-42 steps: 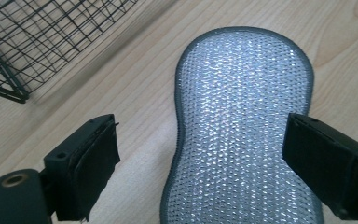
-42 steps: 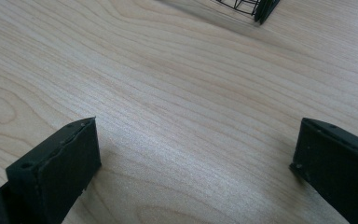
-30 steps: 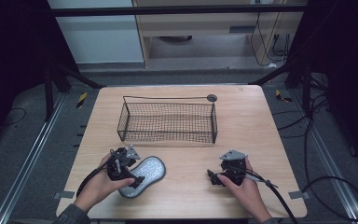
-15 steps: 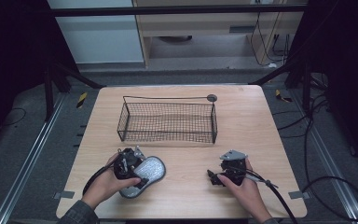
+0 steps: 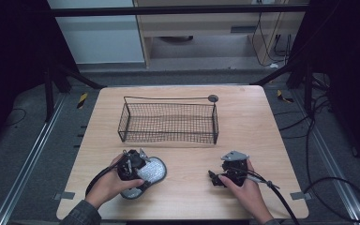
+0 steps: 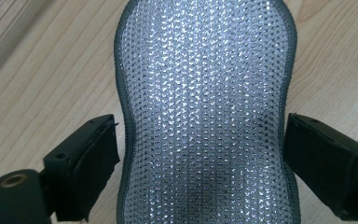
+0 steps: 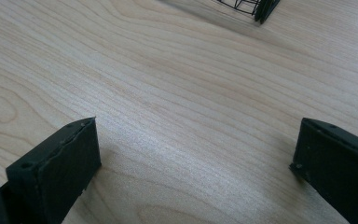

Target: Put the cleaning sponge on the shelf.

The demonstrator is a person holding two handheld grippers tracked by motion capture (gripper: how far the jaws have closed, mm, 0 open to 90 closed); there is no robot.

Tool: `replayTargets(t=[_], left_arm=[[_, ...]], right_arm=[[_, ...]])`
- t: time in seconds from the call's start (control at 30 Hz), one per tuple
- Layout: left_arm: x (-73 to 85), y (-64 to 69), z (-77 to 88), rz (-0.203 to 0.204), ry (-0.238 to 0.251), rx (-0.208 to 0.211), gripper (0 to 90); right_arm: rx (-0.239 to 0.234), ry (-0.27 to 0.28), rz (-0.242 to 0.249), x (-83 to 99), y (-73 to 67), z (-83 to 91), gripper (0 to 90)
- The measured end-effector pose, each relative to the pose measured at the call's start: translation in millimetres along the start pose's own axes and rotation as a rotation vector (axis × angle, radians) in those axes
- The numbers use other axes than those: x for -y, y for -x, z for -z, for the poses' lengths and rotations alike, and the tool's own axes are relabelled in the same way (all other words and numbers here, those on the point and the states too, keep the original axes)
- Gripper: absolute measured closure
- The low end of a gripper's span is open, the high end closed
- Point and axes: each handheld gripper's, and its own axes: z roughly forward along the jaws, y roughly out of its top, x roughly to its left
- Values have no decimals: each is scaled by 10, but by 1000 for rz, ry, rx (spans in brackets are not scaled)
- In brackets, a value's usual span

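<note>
Left gripper sits low over the silver mesh pad, its jaws spread wide with one on each side of the pad's narrowed waist; neither pad of the jaws looks to be pressing the rim yet, though the gaps are slim. From the high view the same left gripper is on the pad's near-left end, while the pad lies flat on the wooden table, toward the front-left edge. Its long axis runs straight away from the gripper, so a squeeze would come across the short width, which seems the sensible bite.

Beyond it, in the middle of the table, stands the wire basket, empty and open at the top, its long side facing the person. It lies ahead and slightly right of the pad, with bare wood between, so a lift and forward carry looks unobstructed; the basket's near wall is the edge to clear.

Over on the other side, the right gripper rests on the table well apart from the pad, jaws parted over bare wood. The left hand is clearly nearer.
</note>
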Motion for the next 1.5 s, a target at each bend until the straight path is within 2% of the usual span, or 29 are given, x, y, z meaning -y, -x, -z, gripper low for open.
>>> replayTargets(t=[0.1, 0.27, 0.53, 0.8, 1.07, 1.3, 1.5], left_arm=[[-17, -1, -24, 3, -25, 4, 80], [-18, -16, -68, 10, -39, 13, 67], [-25, -25, -142, 15, -22, 42, 43], [-27, -51, -183, 24, -15, 37, 28], [-17, -99, -223, 40, 20, 49, 27], [-12, -89, -203, 20, 14, 37, 57], [17, -131, -103, 23, 47, 27, 69]], right_arm=[[0, 0, 0, 0, 0, 0, 8], [-1, 0, 0, 1, 0, 1, 7], [-1, -1, 1, 1, 0, 1, 7], [-3, -1, 2, 1, 1, 1, 6], [-6, -1, 4, 3, 1, 2, 5], [-7, -2, 5, 2, 2, 3, 5], [-8, -2, 5, 2, 2, 3, 4]])
